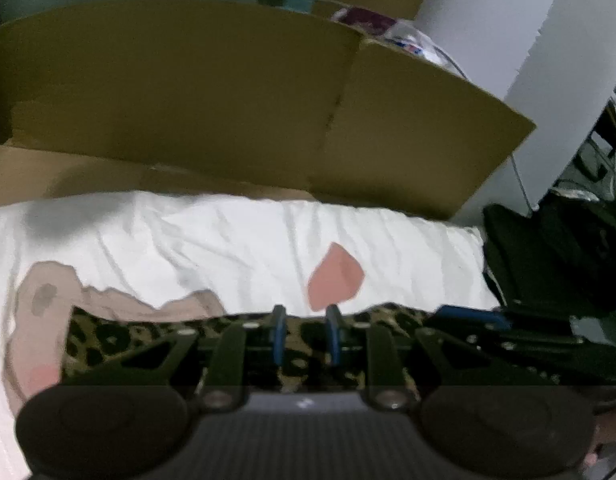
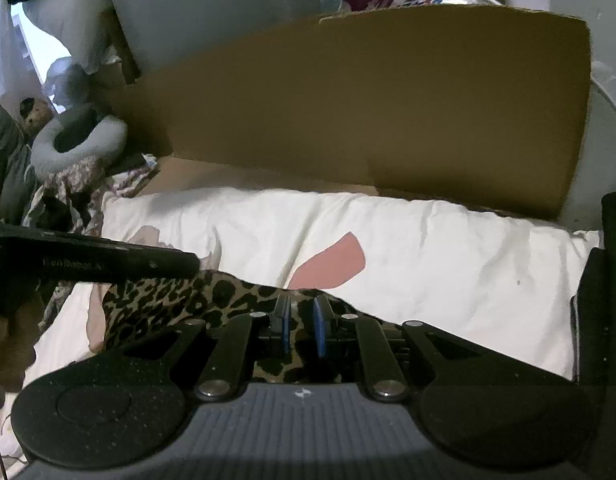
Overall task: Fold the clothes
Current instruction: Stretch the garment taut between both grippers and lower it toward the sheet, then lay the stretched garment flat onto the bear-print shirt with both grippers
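A leopard-print cloth (image 1: 107, 340) (image 2: 167, 304) lies on white bedding (image 1: 227, 240) (image 2: 428, 260) printed with a pink shape (image 1: 336, 276) (image 2: 332, 264). My left gripper (image 1: 305, 320) hovers at the cloth's far edge, its blue pads a narrow gap apart. The print shows in that gap and I see no pad pressing on it. My right gripper (image 2: 301, 308) stands the same way at that edge, further right, with a slightly narrower gap. The left gripper (image 2: 193, 264) reaches in from the left in the right wrist view. The right gripper's blue part (image 1: 468, 316) shows in the left wrist view.
A tall cardboard sheet (image 1: 187, 100) (image 2: 348, 100) stands along the bed's far side. A black bag (image 1: 548, 248) sits off the right end. A grey neck pillow (image 2: 79, 140) and crumpled clothes (image 2: 67, 184) lie at the left. A hand (image 2: 11, 344) shows at the left edge.
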Demonstrator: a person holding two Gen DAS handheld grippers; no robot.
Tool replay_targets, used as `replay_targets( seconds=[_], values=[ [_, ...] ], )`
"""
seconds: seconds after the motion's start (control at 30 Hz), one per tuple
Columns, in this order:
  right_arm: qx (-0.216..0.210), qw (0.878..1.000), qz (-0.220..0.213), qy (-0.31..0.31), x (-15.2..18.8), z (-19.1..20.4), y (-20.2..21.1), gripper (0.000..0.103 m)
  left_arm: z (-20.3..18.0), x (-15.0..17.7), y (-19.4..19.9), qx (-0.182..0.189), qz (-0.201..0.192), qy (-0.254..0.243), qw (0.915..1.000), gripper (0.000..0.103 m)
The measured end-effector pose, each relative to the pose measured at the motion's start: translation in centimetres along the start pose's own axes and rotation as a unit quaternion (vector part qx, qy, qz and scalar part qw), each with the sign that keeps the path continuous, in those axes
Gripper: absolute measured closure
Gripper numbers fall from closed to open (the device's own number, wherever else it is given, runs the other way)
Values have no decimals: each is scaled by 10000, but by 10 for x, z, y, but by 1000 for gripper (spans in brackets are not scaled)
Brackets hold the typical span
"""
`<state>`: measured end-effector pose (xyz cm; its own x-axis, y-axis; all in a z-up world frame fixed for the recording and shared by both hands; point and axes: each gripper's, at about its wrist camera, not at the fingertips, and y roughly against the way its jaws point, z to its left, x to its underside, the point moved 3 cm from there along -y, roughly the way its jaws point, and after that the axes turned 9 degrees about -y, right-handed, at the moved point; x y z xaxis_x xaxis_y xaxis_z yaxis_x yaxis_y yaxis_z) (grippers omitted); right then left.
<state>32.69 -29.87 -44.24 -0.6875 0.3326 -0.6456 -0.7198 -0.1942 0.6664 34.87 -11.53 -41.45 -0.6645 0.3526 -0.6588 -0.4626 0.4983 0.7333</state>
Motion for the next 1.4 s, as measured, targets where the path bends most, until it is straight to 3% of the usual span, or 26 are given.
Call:
replay_targets(
  seconds=[0.3,0.57,0.73,0.93,1.13,1.27,1.4],
  values=[
    [180,9995,255,61,7,-1,-18,91,-25,13,-11,-90,125,9,9999,82],
    [236,9987,457,47,17,-9,-36,87,-11,29,-42,-148,430,398,9982,83],
    [277,9982,509,171,16,-8,-42,88,-11,28,-49,-244,490,242,9982,84],
    [375,9977,462,339,18,-4,-45,88,-6,22,-52,-203,705,398,9965,84],
    [335,9985,377,218,19,-6,-45,88,-21,16,-39,-475,714,215,9961,87],
    [223,9991,356,115,19,-10,-45,88,-31,15,-23,-295,565,269,9976,87],
    [150,9992,353,53,19,-12,-46,88,-38,23,-23,-209,674,266,9972,87]
  ],
)
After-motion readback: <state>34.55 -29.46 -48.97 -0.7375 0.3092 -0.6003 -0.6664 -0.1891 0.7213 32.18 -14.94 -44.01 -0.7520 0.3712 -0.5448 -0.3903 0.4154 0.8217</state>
